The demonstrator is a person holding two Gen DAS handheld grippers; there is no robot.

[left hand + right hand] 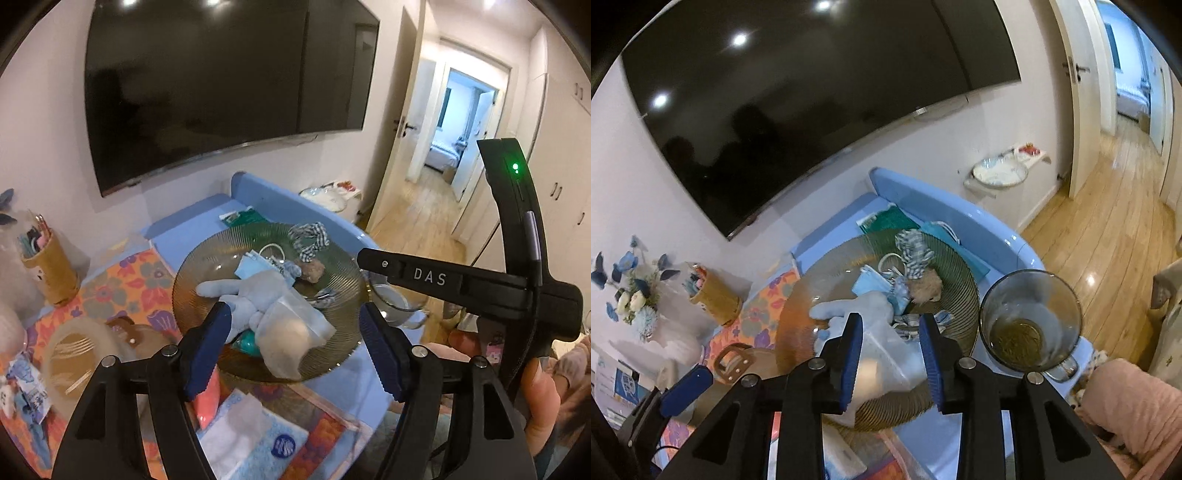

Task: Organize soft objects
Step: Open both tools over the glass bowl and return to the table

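Note:
A ribbed amber glass plate [207,266] [801,306] on the blue table holds a pile of soft things: a pale blue plush toy [243,291] [849,306], a translucent bag with a beige round object [295,332] [882,362], a blue face mask [251,267] [870,284], a checked fabric bow [308,238] [914,251] and a small brown plush [314,269] [925,286]. My left gripper [295,332] is open, above the plate's near side, straddling the bag. My right gripper [891,339] is open, its fingers either side of the bag. The right gripper's body [461,280] crosses the left wrist view.
A glass cup [1030,325] with dried tea stands right of the plate. A tissue pack [251,432], tape roll [77,354], woven pencil holder [51,266] and flowers [635,288] lie left. A TV [221,85] hangs behind. A hallway [1108,206] opens right.

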